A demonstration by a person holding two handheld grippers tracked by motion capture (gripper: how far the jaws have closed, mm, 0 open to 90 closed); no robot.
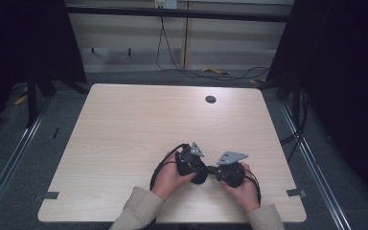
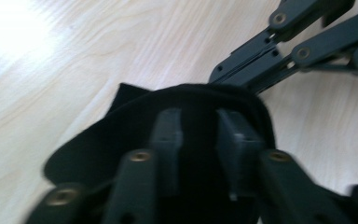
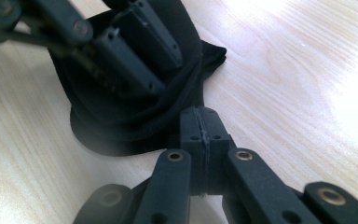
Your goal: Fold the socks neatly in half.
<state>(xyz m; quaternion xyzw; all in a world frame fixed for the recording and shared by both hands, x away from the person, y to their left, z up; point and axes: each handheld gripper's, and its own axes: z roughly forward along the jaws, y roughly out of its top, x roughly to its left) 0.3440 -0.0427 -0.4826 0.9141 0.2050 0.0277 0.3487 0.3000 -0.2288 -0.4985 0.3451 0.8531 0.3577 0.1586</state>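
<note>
On the near half of the pale wooden bench, just ahead of the person's hands, a piece of black cloth lies bunched between the two tools. In the left gripper view the left hand-held gripper has its jaws parted, both pads sunk inside the dark folds, with cloth lying between and around them; whether the pads press on it cannot be told. In the right gripper view the right hand-held gripper is clenched, its two pads meeting flat against each other at the cloth's edge, where a thin fold seems pinched between them. From the high view the two tools point toward each other, tips nearly touching, the cloth under them. A dark round cable port sits at the bench's far side. No brand, label or readable writing appears anywhere.
</note>
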